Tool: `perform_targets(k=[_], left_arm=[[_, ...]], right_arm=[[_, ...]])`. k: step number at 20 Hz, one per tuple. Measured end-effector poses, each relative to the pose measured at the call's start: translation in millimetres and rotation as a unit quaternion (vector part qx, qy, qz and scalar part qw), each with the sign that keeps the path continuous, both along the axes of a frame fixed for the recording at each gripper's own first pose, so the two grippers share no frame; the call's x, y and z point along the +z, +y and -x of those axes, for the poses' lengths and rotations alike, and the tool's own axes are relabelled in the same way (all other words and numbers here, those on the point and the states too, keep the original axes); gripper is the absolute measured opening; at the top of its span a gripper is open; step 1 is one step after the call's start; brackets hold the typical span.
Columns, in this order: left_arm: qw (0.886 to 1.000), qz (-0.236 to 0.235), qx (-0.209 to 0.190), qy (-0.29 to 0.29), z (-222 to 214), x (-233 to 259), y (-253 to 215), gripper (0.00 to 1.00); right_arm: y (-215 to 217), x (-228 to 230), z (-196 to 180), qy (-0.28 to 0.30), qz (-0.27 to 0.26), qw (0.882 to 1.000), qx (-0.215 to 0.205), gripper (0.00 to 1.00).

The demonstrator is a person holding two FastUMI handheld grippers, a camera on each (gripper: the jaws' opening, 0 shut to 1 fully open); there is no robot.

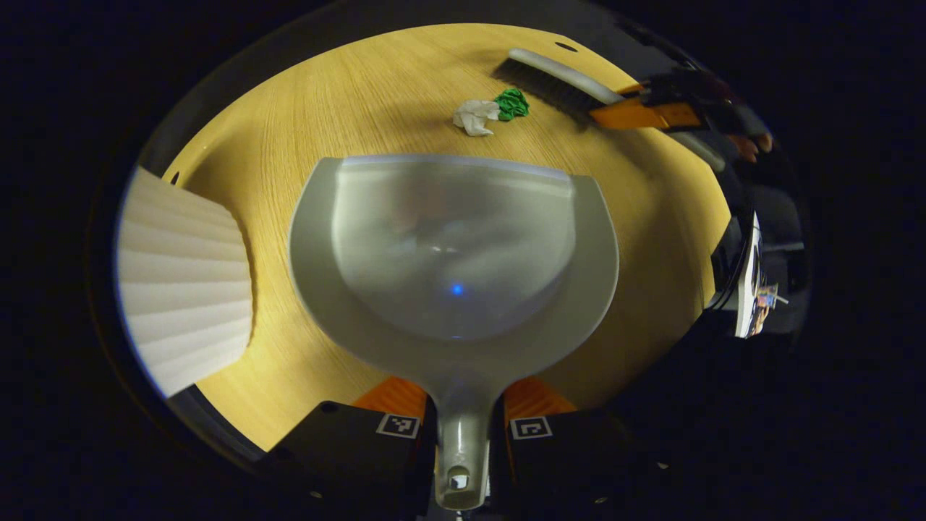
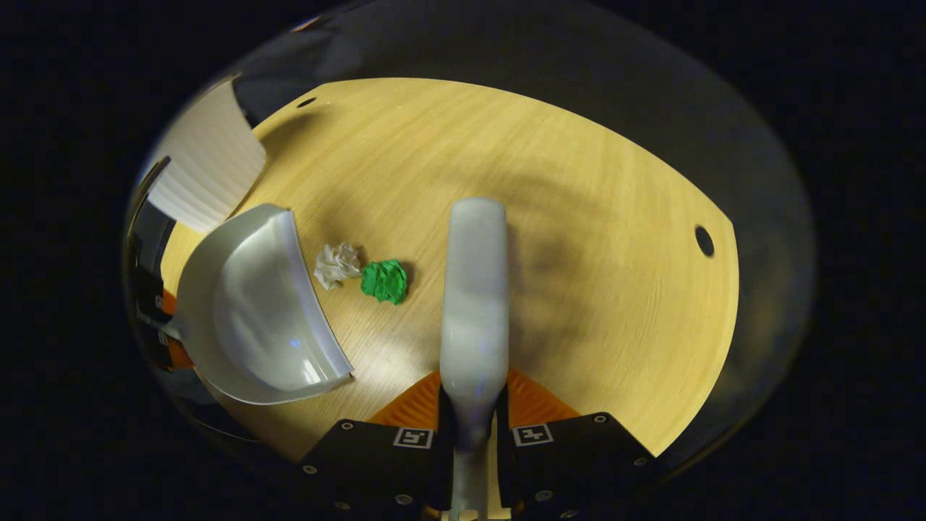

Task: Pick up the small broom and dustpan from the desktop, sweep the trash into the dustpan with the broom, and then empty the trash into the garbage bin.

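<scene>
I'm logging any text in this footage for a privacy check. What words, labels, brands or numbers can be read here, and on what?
None can be read.
Left gripper, shut on the dustpan: square black-and-white marker patterns, no letters.
Right gripper, shut on the broom: the same kind of markers.
Dustpan, broom, desktop: no print.

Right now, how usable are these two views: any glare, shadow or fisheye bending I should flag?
Left gripper view: a small blue glint sits in the dustpan, and the tabletop curves strongly toward the edges. Right gripper view: the broom casts a soft shadow to its right; both paper scraps, white and green, read sharp.
</scene>
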State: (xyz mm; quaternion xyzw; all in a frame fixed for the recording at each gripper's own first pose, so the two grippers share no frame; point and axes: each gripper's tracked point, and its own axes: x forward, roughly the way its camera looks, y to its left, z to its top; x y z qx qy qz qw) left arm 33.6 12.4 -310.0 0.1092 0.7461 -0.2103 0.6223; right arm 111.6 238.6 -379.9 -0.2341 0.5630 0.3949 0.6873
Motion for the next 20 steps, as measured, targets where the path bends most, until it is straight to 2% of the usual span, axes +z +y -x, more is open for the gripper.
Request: perform_targets(k=[3,7,9,10,12,13,16,20], left_arm=[[1.000,0.004,-0.005,0.006,5.1,-0.1,2.8,0.31],[1.000,0.009,0.001,0.001,2.3,-2.0,-0.1,0.31],[1.000,0.010,0.010,0.002,2.7,-2.8,-2.6,0.31],[1.000,0.010,0.018,0.001,2.0,-3.2,-4.6,0.31],[0.999,0.009,0.034,-0.003,0.9,-4.3,-8.5,0.31],[0.999,0.007,0.044,-0.005,1.8,-5.4,-10.8,0.31],[0.996,0.000,0.091,-0.010,2.7,-5.8,-18.9,0.31],[0.988,-0.008,0.150,-0.016,9.4,-2.2,-19.5,0.31]], right_arm=[[33.4,5.0,22.6,0.047,-0.042,0.996,0.066,0.25],[67.4,23.2,67.1,0.116,-0.081,0.976,0.164,0.25],[84.6,34.9,78.4,0.150,-0.095,0.966,0.190,0.25],[93.6,36.7,75.5,0.153,-0.099,0.965,0.190,0.25],[84.3,33.5,77.5,0.144,-0.099,0.970,0.166,0.25],[89.7,36.5,60.1,0.137,-0.096,0.975,0.144,0.25],[68.8,32.7,24.2,0.100,-0.076,0.990,0.058,0.25],[41.9,28.7,15.2,0.089,-0.064,0.994,-0.030,0.25]])
